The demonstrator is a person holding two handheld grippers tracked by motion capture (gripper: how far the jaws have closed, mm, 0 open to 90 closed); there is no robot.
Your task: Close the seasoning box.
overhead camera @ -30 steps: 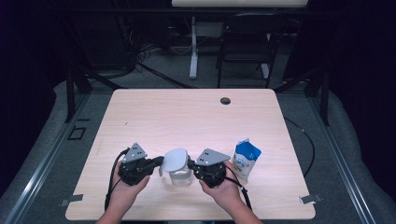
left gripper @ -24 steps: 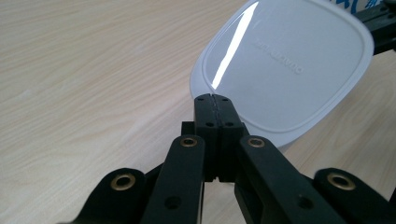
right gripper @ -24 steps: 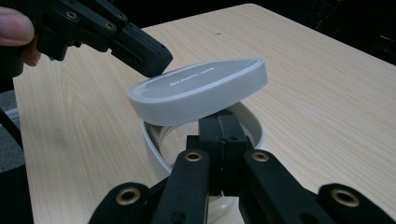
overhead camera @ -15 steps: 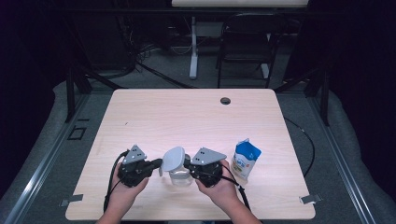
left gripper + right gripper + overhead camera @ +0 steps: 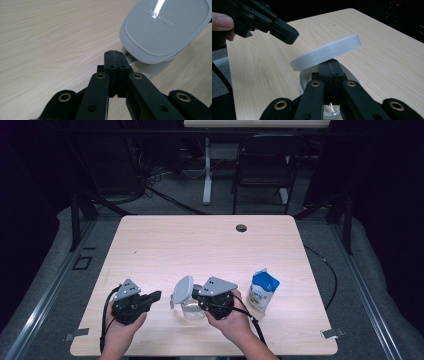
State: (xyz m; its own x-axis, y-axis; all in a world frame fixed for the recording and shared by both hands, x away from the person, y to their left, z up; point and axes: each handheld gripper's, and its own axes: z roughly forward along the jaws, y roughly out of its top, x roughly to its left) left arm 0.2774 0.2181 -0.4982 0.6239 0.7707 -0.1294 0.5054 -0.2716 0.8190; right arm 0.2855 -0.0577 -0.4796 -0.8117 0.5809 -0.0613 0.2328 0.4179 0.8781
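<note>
A clear round container [image 5: 191, 310] with a grey hinged lid [image 5: 183, 289] stands near the table's front edge, its lid tilted up. My right gripper [image 5: 196, 295] is shut, its tips just under the raised lid [image 5: 325, 52] and above the container's rim [image 5: 304, 75]; the closed tips [image 5: 329, 63] have nothing visible between them. My left gripper [image 5: 158, 295] is also shut and empty. It sits a short way left of the lid and points at it. In the left gripper view the closed tips [image 5: 115, 53] are just short of the lid's grey top [image 5: 165, 27].
A blue and white carton [image 5: 262, 290] stands just right of my right hand. A cable hole [image 5: 241, 228] lies at the table's far edge. Bare wood [image 5: 200, 250] stretches behind the container. Chairs and a stand are on the floor beyond.
My left gripper has drawn back to the left, away from the lid it was up against. The lid stays tilted up and the right gripper has hardly moved.
</note>
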